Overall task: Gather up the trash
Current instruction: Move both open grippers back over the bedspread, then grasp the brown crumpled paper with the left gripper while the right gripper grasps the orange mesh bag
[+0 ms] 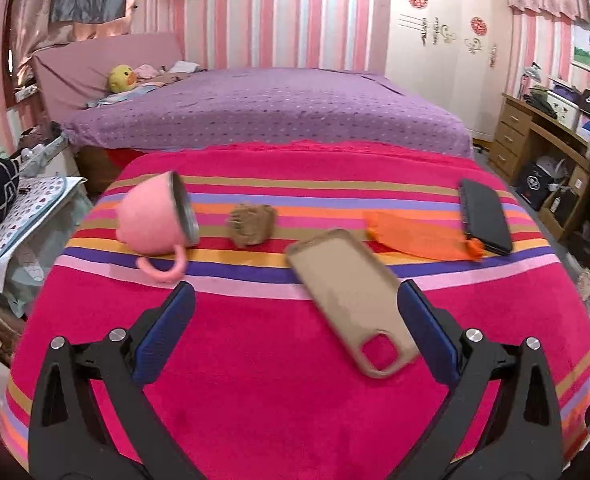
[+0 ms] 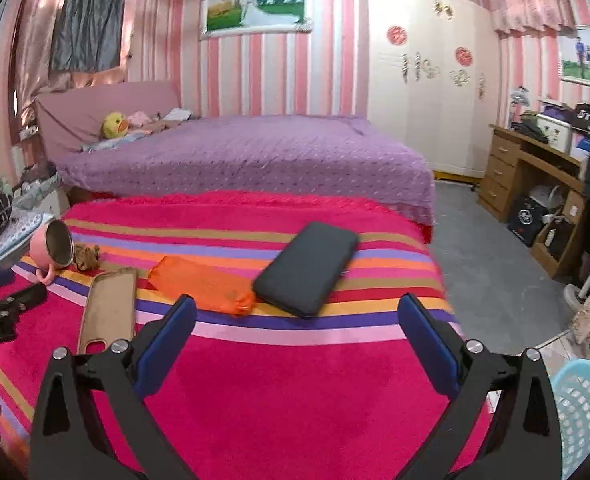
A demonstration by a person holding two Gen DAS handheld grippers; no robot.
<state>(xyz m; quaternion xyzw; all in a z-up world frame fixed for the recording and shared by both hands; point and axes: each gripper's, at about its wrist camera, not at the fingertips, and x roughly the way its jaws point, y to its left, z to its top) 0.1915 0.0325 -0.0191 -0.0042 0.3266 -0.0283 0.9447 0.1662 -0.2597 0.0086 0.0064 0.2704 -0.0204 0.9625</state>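
Note:
A crumpled brown paper wad (image 1: 251, 224) lies on the striped pink cloth (image 1: 255, 360), right of a tipped pink cup (image 1: 155, 220). An orange wrapper (image 1: 415, 238) lies further right, touching a black phone (image 1: 485, 216). A tan phone case (image 1: 353, 300) lies in front. My left gripper (image 1: 295, 296) is open and empty, above the cloth near the case. My right gripper (image 2: 297, 308) is open and empty, just in front of the orange wrapper (image 2: 203, 284) and black phone (image 2: 307, 268). The wad (image 2: 87, 256) and cup (image 2: 51, 246) show at far left.
A light blue basket (image 2: 583, 412) stands on the floor at the right. A purple bed (image 2: 247, 152) lies behind the table. A wooden desk (image 2: 535, 184) stands at the right wall. The tan case (image 2: 109, 308) lies left of the right gripper.

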